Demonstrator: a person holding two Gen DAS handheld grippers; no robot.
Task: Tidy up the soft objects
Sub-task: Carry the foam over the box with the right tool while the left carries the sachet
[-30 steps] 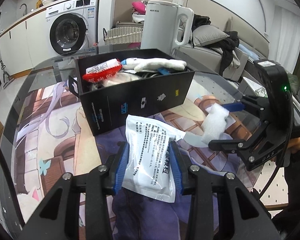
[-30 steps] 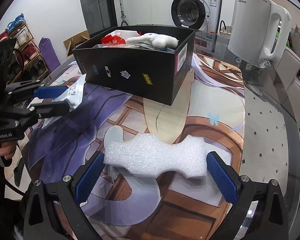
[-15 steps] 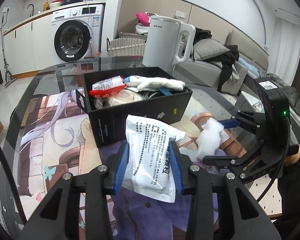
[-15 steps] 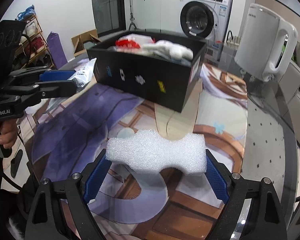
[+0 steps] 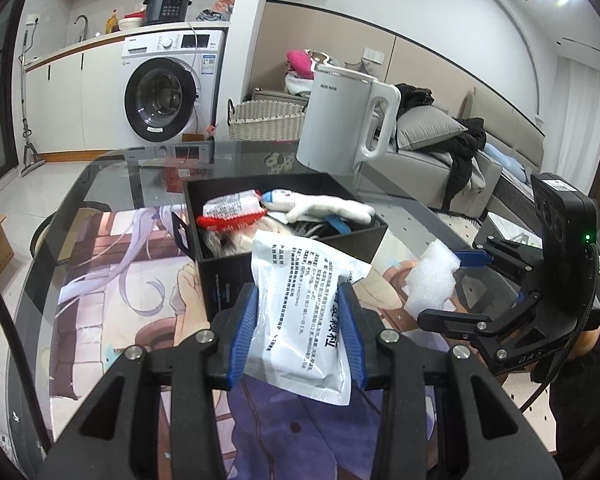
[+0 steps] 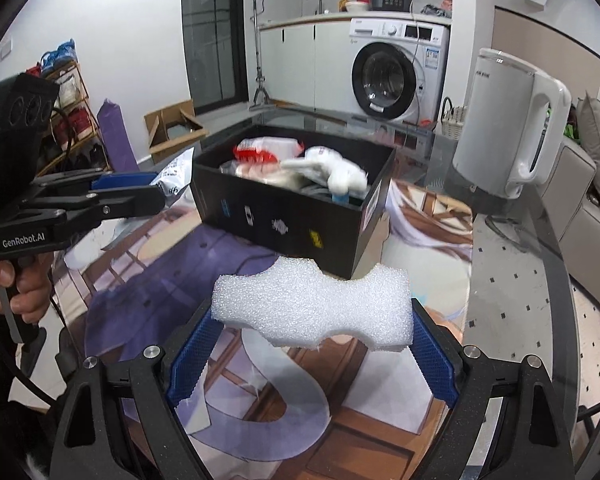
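The left gripper (image 5: pixel 298 330) is clamped on a white pouch (image 5: pixel 300 312), held clear of the mat so it can pass over the near wall of the black box (image 5: pixel 288 248) just beyond its fingertips. To its right, the right gripper (image 6: pixel 312 344), whose jaws have just been closing, pinches a foam block (image 6: pixel 314 308) by its two ends, also lifted off the mat. The box is already crowded; the freest room looks to be at its near right corner.
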